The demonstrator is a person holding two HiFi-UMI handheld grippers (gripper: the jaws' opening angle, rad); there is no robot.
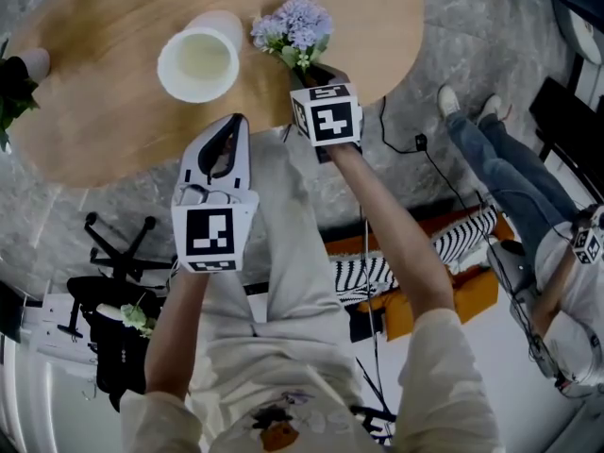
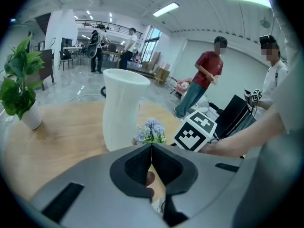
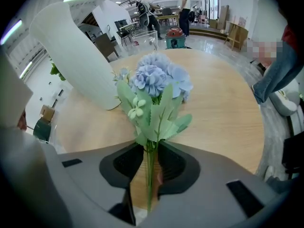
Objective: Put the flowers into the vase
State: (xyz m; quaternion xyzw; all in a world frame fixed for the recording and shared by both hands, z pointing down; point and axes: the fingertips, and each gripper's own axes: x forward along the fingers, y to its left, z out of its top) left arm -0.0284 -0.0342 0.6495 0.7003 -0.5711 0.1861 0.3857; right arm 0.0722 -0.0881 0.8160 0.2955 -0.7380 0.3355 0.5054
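A white vase [image 1: 198, 59] stands upright on the round wooden table [image 1: 94, 111]. To its right a bunch of pale blue flowers [image 1: 294, 28] with green leaves lies near the table's near edge. My right gripper [image 1: 323, 72] points steeply down at the bunch. In the right gripper view its pads close on the green stems [image 3: 151, 175], below the flower heads [image 3: 154, 80], with the vase [image 3: 76, 56] to the left. My left gripper [image 1: 231, 123] hangs at the table's edge below the vase, shut and empty [image 2: 151, 146]. In its view the vase [image 2: 121, 108] and flowers [image 2: 151, 131] lie ahead.
A potted green plant [image 2: 19, 89] stands at the table's left side. A clear glass [image 3: 142, 39] sits at the far side. People stand around the room [image 2: 204, 80]. An office chair [image 1: 118, 243] and a cable [image 1: 415, 144] are on the floor.
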